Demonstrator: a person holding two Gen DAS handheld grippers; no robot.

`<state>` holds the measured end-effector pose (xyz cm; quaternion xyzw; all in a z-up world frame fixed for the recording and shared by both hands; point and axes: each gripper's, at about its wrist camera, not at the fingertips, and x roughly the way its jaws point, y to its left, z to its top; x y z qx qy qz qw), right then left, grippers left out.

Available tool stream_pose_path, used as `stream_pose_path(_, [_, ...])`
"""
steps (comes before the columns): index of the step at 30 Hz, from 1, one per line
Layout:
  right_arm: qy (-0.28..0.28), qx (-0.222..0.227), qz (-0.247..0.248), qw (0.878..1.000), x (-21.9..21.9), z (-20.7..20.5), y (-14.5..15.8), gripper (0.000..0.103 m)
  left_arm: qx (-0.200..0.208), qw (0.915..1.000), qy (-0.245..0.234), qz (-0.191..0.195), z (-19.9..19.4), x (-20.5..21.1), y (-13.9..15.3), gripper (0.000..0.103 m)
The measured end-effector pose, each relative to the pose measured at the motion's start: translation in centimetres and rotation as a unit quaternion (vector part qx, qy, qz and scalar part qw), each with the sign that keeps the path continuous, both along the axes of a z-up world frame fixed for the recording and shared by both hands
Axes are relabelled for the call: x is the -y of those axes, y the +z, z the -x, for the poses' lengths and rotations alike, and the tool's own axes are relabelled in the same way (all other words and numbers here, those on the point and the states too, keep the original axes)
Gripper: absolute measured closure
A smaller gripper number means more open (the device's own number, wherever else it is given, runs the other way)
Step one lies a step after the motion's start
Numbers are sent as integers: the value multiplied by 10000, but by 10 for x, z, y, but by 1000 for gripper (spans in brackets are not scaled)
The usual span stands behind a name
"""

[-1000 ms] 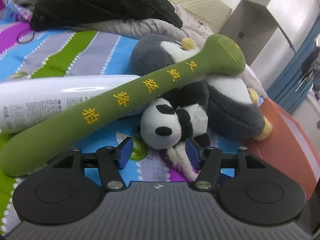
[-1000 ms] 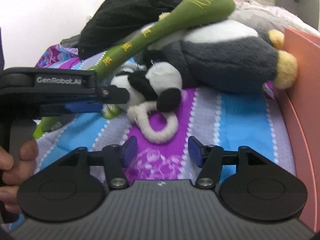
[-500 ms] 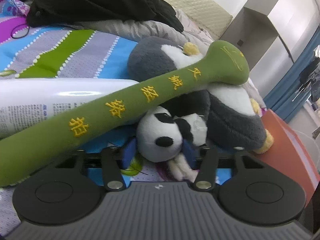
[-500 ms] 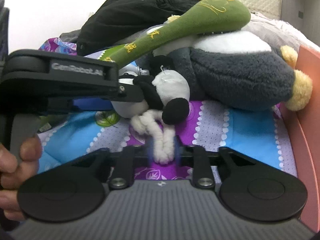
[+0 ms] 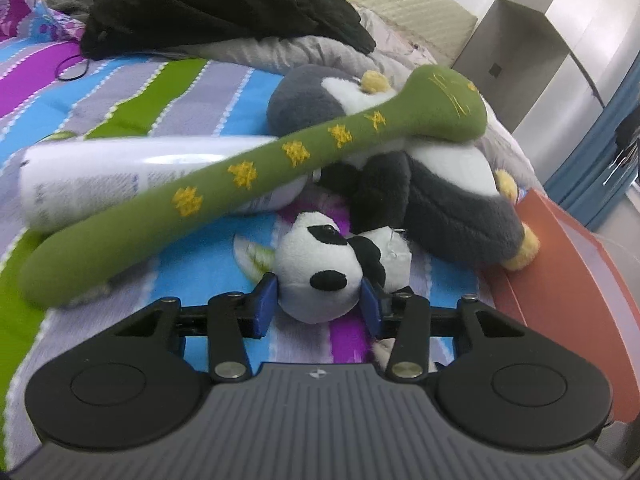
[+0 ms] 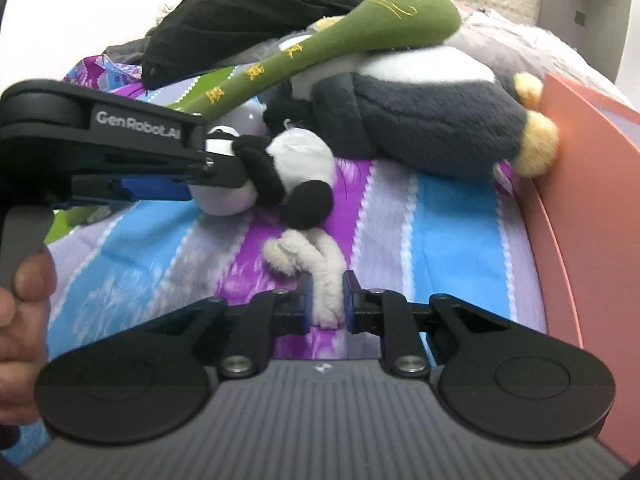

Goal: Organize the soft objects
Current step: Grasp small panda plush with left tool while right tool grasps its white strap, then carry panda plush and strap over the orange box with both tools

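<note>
Your left claw was clenched on the head of the panda plush, its blue pads pressed against either side of the white face. Your right claw was pinched shut on the white fluffy loop that trails from the panda's body, so you had the one toy held at both ends. The panda lay on the striped bedspread, at the near edge of the pile.

The relation that mattered was the panda's long axis. In the right wrist view it ran from the head, held at the upper left by the left claw, down and to the right through the black limbs to the loop in the right claw. Each claw met its end head-on, and neither was nearer than the other; you were on both.

Behind the panda, the grey penguin plush lay against the orange box. The long green plush rested slantwise over the penguin and the white bottle. The green plush's lower end looked close to the panda's head, so I judged a pull toward you, along the panda's axis, safest for leaving the pile undisturbed.
</note>
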<state>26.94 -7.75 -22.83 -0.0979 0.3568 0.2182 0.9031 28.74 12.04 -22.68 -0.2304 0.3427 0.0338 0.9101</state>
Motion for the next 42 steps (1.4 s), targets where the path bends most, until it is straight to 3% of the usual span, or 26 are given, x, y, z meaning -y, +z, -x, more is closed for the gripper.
stream_pose_path(15, [-206, -132, 92, 9997, 33, 70, 38, 85, -300, 9994, 19, -181, 94, 19, 31, 53])
stream_pose_path(24, [-262, -185, 14, 9995, 42, 105, 58, 85, -342, 9993, 79, -94, 149, 23, 48, 53])
stream_pose_path(42, [-529, -56, -532, 9972, 69, 131, 106, 85, -220, 9984, -358, -377, 179, 47, 96, 53])
